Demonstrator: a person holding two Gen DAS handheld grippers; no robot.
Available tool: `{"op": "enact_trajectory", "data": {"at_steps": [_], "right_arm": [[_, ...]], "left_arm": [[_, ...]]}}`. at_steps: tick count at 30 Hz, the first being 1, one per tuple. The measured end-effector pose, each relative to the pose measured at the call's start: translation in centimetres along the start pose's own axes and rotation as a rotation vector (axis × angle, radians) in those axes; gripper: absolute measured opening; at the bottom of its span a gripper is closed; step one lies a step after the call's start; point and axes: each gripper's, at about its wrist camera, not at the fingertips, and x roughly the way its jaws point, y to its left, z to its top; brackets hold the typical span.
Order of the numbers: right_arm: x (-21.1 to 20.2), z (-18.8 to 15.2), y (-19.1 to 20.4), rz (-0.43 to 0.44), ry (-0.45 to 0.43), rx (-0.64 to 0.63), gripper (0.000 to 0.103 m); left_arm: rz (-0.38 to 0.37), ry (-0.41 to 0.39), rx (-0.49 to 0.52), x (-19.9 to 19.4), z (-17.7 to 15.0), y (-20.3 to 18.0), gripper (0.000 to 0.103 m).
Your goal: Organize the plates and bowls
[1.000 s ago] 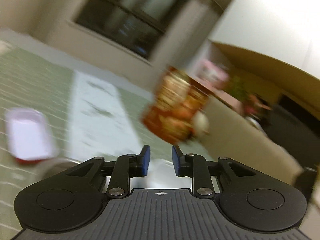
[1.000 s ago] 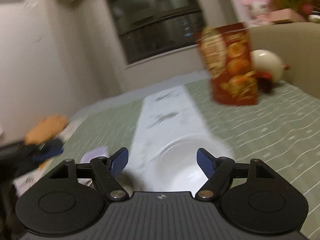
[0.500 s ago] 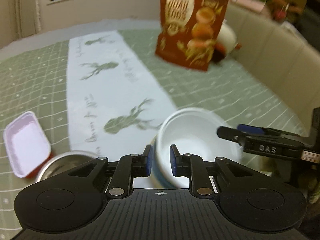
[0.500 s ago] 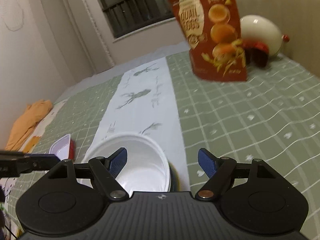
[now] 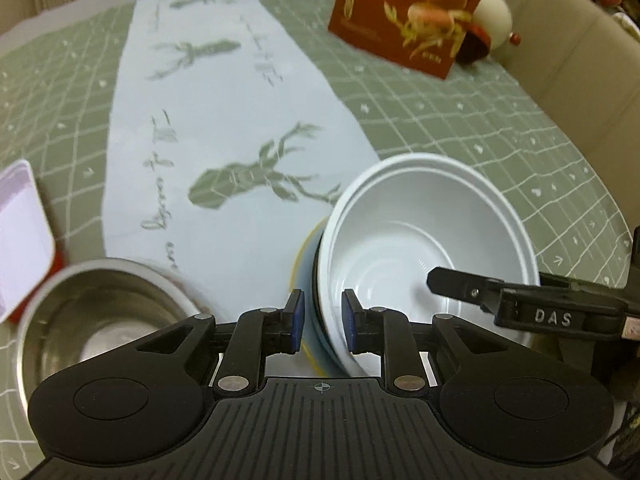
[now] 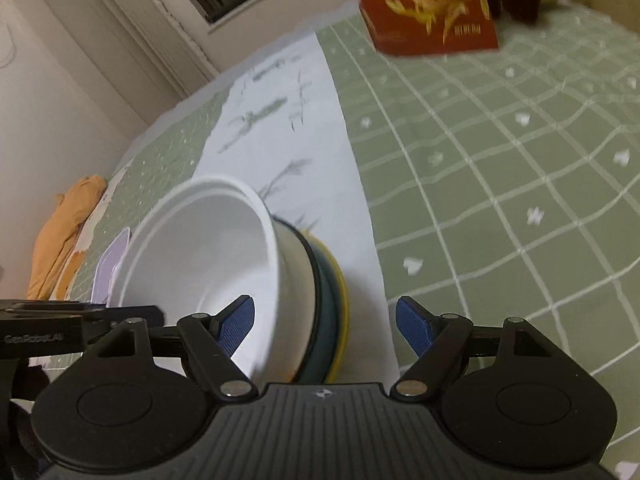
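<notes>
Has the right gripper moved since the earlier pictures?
Yes. The right gripper has come down and closer to the white plastic bowl, while the red snack bag has slid toward the frame's top.

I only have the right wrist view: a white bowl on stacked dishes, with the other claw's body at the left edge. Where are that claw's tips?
Observer: The left claw straddles the white bowl's near rim. Its jaws are opening, with the rim between them and not pressed.
Operator: Any other dish nearby?
Observer: Yes, a steel bowl stands apart, left of the plate under the white bowl.
Operator: Anything inside the white bowl?
Observer: No, the left wrist view shows its bottom bare.
</notes>
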Motion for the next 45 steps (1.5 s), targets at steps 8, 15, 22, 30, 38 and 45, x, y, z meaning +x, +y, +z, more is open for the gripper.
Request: {"op": "enact_trajectory", "data": {"at_steps": [8,15,22,30,38,45], "right_arm": [[1.3,-0.1,-1.7,0.081,0.052,0.106,0.079],[1.0,-0.2,-1.6,0.062,0.035,0.093,0.079],[0.8,-0.5,-1.0,0.051,0.034,0.069,0.079],[1.0,-0.3,-0.9,0.036,0.028,0.068,0.079],[1.2,-0.8,-0.8,0.053,0.047,0.054,0.079],[1.7,-0.7,-1.1,0.056,0.052,0.067,0.079]], "left_arm": [[-0.053,0.007,-0.040,0.9,0.8,0.1,0.036],[-0.010,0.000,-0.010,0.6,0.3,0.0,0.027],[0.099,-0.032,0.094,-1.0,-0.6,-1.9,0.032],[0.134,-0.049,0.122,-1.6,-0.6,-2.0,0.039],[0.038,0.018,0.025,1.9,0.0,-0.9,0.039],[-0.050,0.051,-0.071,3.2,0.9,-0.4,0.057]]}}
